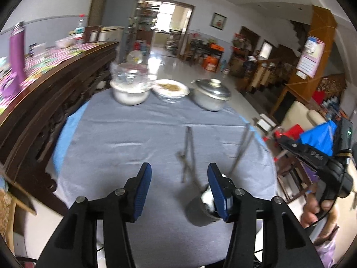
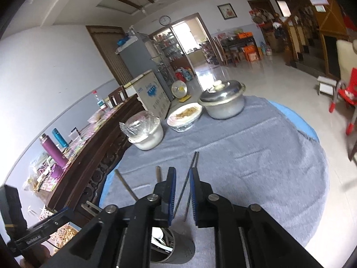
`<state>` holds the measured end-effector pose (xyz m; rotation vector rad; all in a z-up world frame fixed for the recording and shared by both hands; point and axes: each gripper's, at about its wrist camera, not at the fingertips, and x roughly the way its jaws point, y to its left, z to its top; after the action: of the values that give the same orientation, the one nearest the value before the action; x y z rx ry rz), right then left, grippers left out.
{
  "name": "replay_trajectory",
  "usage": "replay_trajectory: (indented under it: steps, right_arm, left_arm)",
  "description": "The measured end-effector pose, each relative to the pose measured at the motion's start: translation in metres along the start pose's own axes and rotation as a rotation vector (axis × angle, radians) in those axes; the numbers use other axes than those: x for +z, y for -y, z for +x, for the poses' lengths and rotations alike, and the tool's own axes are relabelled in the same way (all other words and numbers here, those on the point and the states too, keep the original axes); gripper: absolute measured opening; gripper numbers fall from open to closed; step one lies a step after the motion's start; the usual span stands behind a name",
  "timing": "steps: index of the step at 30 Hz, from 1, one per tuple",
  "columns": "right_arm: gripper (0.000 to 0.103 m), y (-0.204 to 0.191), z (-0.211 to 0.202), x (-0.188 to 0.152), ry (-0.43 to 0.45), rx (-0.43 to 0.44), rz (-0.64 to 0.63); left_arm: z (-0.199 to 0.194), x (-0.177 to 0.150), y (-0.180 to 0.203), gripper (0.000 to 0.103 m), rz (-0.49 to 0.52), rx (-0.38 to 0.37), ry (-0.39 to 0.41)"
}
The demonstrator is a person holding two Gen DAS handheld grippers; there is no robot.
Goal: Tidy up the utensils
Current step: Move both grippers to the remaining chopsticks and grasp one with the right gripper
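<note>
A metal utensil holder (image 1: 200,210) stands on the grey tablecloth (image 1: 133,134), with white spoons inside; it also shows in the right wrist view (image 2: 174,250) below my right gripper. Metal chopsticks (image 1: 188,151) lie on the cloth ahead, and another pair (image 1: 242,147) lies or is held further right. My left gripper (image 1: 178,192) is open and empty, its right finger just over the holder. My right gripper (image 2: 182,192) is partly open above a pair of chopsticks (image 2: 189,183) on the cloth. Two more sticks (image 2: 125,185) show to its left.
At the table's far side stand a white pot with a plastic cover (image 1: 130,89), a plate of food (image 1: 170,89) and a lidded metal pot (image 1: 210,96). A dark wooden sideboard (image 1: 55,84) with a purple flask (image 1: 16,55) runs along the left.
</note>
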<state>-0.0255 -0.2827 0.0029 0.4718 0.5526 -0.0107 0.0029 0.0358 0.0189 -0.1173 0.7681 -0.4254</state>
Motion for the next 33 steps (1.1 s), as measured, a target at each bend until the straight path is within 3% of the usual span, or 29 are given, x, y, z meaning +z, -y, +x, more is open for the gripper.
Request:
replay_trajectory:
  steps: [7,12,23,33]
  right_arm:
    - [0.019,0.022,0.017,-0.004,-0.058,-0.027,0.073]
    - [0.019,0.037,0.032,-0.008,-0.104,-0.036,0.115]
    - [0.019,0.061,0.065,-0.019,-0.197,-0.045,0.18]
    - [0.019,0.073,0.102,-0.02,-0.281,-0.047,0.215]
  left_arm:
    - [0.016,-0.013,-0.042,0.053,-0.09,0.09,-0.052]
    - [0.039,-0.025,-0.065,0.053,-0.149,0.145,-0.134]
    - [0.082,-0.043,-0.091,0.053,-0.217,0.181,-0.251]
    - [0.111,-0.043,-0.105,0.053,-0.232,0.191,-0.311]
